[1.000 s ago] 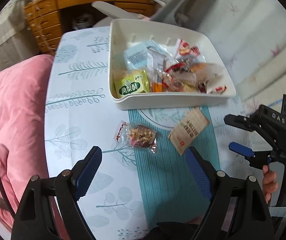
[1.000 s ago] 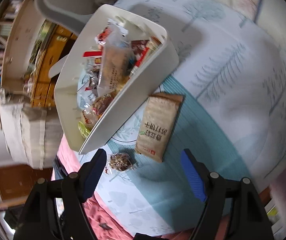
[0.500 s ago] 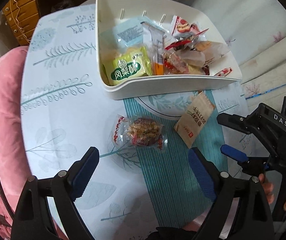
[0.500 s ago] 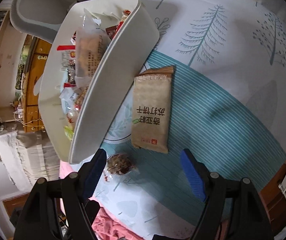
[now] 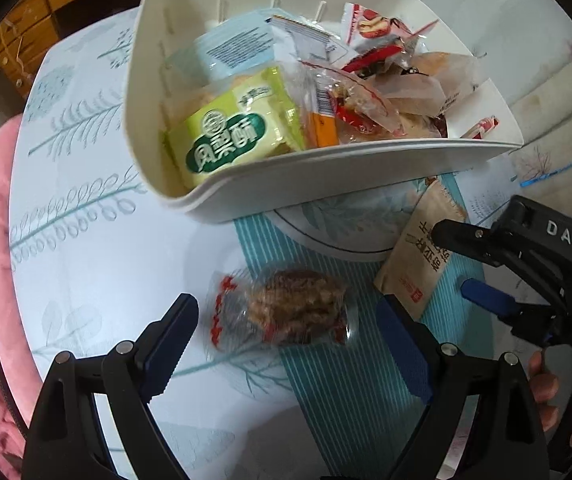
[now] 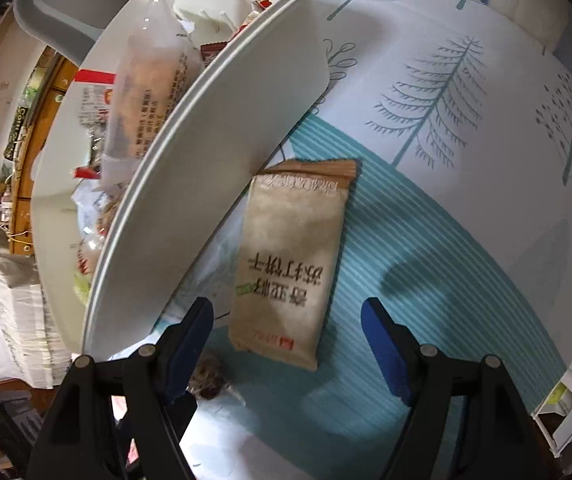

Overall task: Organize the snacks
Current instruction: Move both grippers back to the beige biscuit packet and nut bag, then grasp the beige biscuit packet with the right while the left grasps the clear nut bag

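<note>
Clear crinkled plastic with red printing wraps the brown, lumpy nut snack [image 5: 286,308], which is seen lying flat on the desk [image 5: 94,240] where the white tree-patterned cloth meets a teal striped patch, just in front of the white plastic bin [image 5: 326,168] heaped with wrapped snacks. It is framed by the left gripper [image 5: 286,340], whose blue-padded jaws have just been opening and are spread wide either side without touching it. The right gripper [image 6: 286,336] is likewise held spread, empty, over a tan paper-look cracker packet [image 6: 290,260] lying beside the bin.
</note>
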